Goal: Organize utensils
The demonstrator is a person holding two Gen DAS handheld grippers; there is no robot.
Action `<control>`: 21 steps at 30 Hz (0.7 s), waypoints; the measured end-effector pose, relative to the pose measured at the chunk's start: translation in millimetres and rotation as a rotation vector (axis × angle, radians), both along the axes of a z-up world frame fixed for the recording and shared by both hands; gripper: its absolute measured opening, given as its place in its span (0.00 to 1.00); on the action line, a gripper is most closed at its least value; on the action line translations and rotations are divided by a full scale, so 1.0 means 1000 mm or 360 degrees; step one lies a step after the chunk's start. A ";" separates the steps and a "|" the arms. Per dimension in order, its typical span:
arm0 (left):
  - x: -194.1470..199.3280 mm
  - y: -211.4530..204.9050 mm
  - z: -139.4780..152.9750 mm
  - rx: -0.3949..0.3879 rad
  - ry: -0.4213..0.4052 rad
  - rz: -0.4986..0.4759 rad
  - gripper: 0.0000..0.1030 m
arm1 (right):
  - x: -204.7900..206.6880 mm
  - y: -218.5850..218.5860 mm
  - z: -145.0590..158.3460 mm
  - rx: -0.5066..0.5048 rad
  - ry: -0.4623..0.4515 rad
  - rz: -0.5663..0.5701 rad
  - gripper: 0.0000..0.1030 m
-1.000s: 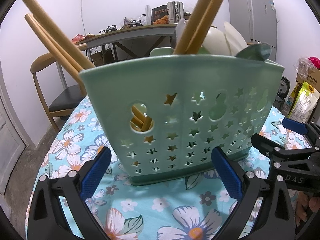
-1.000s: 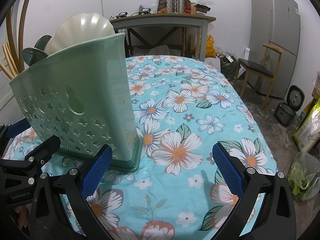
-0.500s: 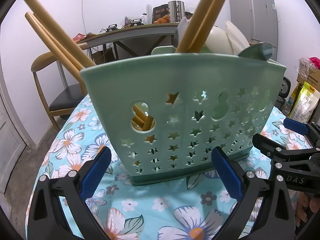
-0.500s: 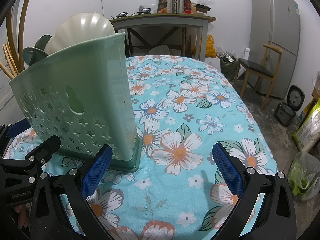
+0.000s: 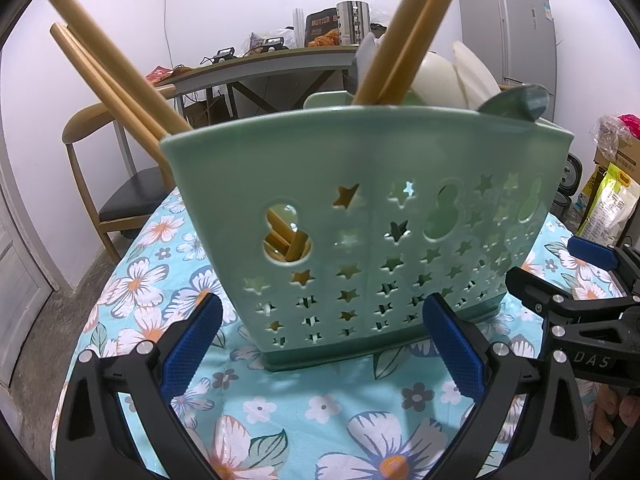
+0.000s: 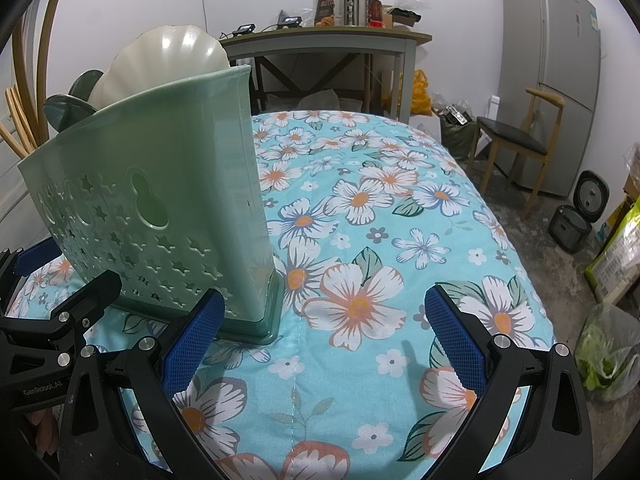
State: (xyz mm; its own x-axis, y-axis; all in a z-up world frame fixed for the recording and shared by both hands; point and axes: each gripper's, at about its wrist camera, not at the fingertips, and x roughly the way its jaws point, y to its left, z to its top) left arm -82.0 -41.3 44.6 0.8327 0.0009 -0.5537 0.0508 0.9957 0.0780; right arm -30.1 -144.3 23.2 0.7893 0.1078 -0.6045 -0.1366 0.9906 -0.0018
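Observation:
A green perforated utensil holder [image 5: 360, 216] stands upright on the floral tablecloth [image 5: 320, 408]. It holds wooden chopsticks [image 5: 112, 76], more chopsticks [image 5: 404, 28], white spoons [image 5: 456, 76] and a dark green spoon [image 5: 516, 100]. My left gripper [image 5: 320, 344] is open and empty just in front of the holder. My right gripper [image 6: 324, 336] is open and empty beside the holder's right end [image 6: 160, 200]; it also shows in the left wrist view [image 5: 592, 304].
The tablecloth [image 6: 400, 220] stretches to the right of the holder. A grey table [image 6: 332, 40] with a steel canister stands behind. A chair [image 5: 116, 184] is at the left, a chair [image 6: 516, 136] and fridge [image 6: 552, 72] at the right, bags on the floor.
The left wrist view has shifted very slightly; the holder sits a touch higher and to the right. Both grippers stay open and empty.

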 end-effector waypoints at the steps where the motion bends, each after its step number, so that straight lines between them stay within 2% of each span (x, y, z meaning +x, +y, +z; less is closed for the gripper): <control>1: 0.000 0.000 0.000 0.0001 0.0000 0.0003 0.95 | 0.000 0.000 0.000 0.0000 0.0000 0.0000 0.93; 21: -0.001 0.000 0.000 -0.0005 -0.0002 -0.0024 0.95 | 0.000 0.000 0.000 -0.0001 0.0000 0.0000 0.93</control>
State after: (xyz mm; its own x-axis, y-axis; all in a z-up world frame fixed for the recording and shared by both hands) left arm -82.8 -41.4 44.6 0.8335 -0.0136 -0.5523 0.0660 0.9950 0.0751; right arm -29.9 -144.0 23.2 0.7892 0.1074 -0.6047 -0.1367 0.9906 -0.0026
